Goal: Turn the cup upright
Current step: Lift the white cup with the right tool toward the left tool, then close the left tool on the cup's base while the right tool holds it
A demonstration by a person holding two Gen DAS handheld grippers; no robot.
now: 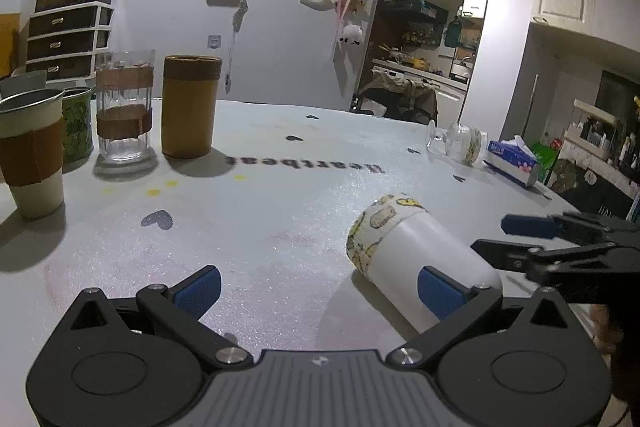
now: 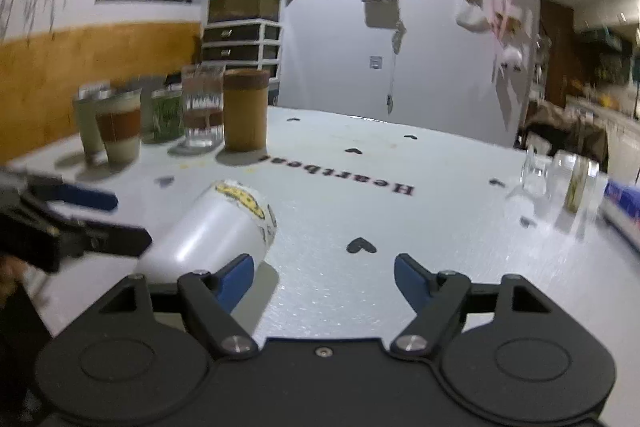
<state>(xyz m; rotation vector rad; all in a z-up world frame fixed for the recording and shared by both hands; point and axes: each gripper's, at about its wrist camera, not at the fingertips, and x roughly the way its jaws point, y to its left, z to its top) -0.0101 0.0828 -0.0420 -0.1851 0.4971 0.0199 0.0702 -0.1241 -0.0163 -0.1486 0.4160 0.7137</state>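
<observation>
- White table (image 1: 280, 211) carries our work, with five cups (image 1: 190, 107) standing at its far left.
- We see the cup (image 1: 420, 259) on its side between our grippers.
- Our left gripper (image 1: 318, 291) and right gripper (image 2: 324, 279) are both wide apart, holding nothing.

Left tool (image 1: 319, 289): matte black plastic body, two round housings, grey ribbed centre plate. Angled black link arms with silver screws at the pivots. Blue textured pads (image 1: 199, 290) on both fingers. Right tool (image 2: 324, 279): same build, black centre plate, blue pads (image 2: 235, 281).
</observation>
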